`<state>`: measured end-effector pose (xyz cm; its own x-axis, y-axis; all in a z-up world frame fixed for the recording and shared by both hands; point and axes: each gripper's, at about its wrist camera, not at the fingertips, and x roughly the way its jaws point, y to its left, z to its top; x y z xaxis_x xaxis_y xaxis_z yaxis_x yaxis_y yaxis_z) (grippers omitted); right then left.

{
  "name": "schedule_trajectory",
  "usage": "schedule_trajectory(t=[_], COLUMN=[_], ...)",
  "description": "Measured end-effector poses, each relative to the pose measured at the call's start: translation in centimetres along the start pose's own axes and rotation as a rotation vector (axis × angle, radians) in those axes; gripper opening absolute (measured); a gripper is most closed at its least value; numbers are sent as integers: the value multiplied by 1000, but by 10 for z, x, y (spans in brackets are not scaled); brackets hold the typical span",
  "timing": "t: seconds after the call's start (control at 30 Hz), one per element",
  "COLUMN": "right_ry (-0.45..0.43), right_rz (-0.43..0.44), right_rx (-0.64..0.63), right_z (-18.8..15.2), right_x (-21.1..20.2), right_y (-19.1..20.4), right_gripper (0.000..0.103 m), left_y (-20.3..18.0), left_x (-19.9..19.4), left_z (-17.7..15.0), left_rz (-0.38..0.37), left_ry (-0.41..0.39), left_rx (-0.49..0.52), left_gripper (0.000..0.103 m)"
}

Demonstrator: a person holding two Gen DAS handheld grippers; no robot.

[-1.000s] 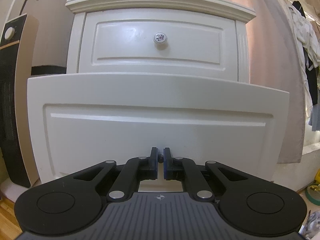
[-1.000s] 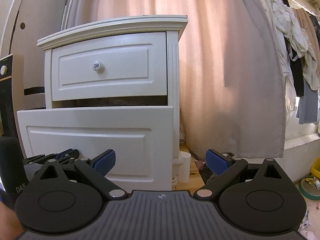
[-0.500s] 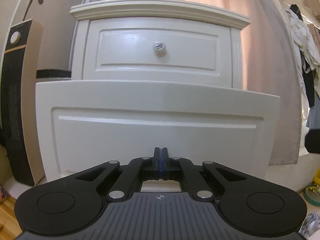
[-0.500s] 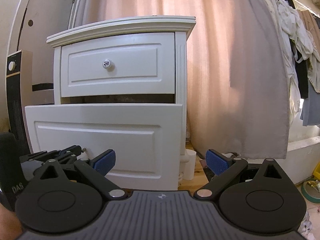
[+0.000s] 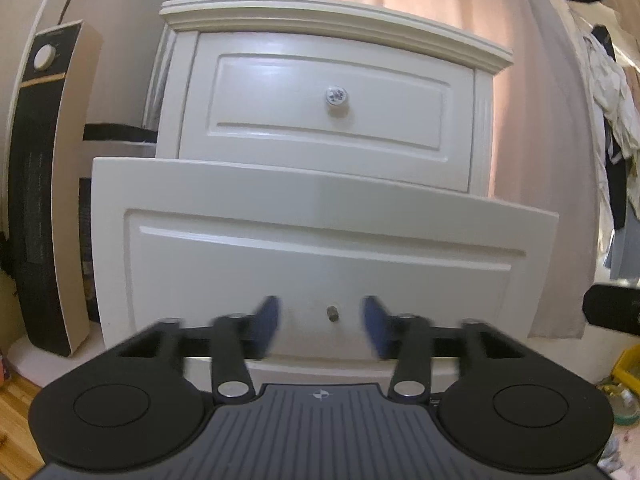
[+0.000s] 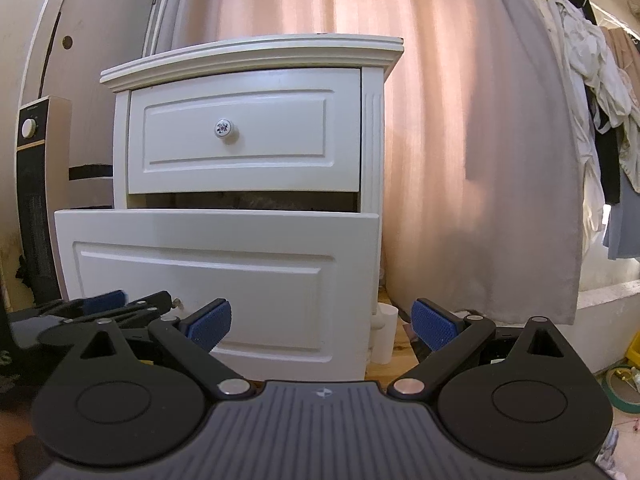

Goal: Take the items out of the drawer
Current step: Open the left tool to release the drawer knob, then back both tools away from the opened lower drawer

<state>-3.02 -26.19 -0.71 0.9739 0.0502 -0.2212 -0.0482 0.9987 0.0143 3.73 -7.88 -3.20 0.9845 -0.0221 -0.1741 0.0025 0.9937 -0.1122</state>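
The white painted wooden nightstand (image 6: 256, 152) looks smooth and glossy; the pink pleated cloth curtain (image 6: 460, 120) matt; the gripper's blue pads (image 6: 434, 326) ribbed.

The left gripper's fingertips (image 5: 269, 322) are motion-blurred; the lower drawer's (image 6: 216, 280) contents stay hidden.

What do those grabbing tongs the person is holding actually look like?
Each is black plastic: a ribbed grey-black body with a small round crosshair mark, two round discs at the sides, and angular link arms joined by silver pivot pins. The left tongs and right tongs both end in blue pads with a fine grid texture. No cables or sleeves are visible.
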Motion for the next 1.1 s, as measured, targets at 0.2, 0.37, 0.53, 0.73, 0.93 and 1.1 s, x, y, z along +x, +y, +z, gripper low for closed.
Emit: schedule_trajectory(t=[0.2,0.37,0.53,0.73,0.93,1.1], right_ry=[-10,-20,-23,-31,-39,-50], right_rz=[-1,0,1,5,17,29], right_rx=[7,14,10,9,3,1], right_z=[0,2,4,5,8,12], right_x=[-3,-6,-6,-8,-7,-8], right_y=[3,5,9,14,21,28], right_gripper=[103,103,103,103,103,103], left_y=[0,4,9,13,19,22], left_x=[-16,-28,-36,-35,-37,-39], left_z=[6,16,21,21,24,27], left_rz=[15,-2,-6,3,11,-3], left_ry=[-50,-57,-78,-57,-63,-59], left_rx=[42,37,37,51,65,86], left_gripper=[103,103,103,103,103,103])
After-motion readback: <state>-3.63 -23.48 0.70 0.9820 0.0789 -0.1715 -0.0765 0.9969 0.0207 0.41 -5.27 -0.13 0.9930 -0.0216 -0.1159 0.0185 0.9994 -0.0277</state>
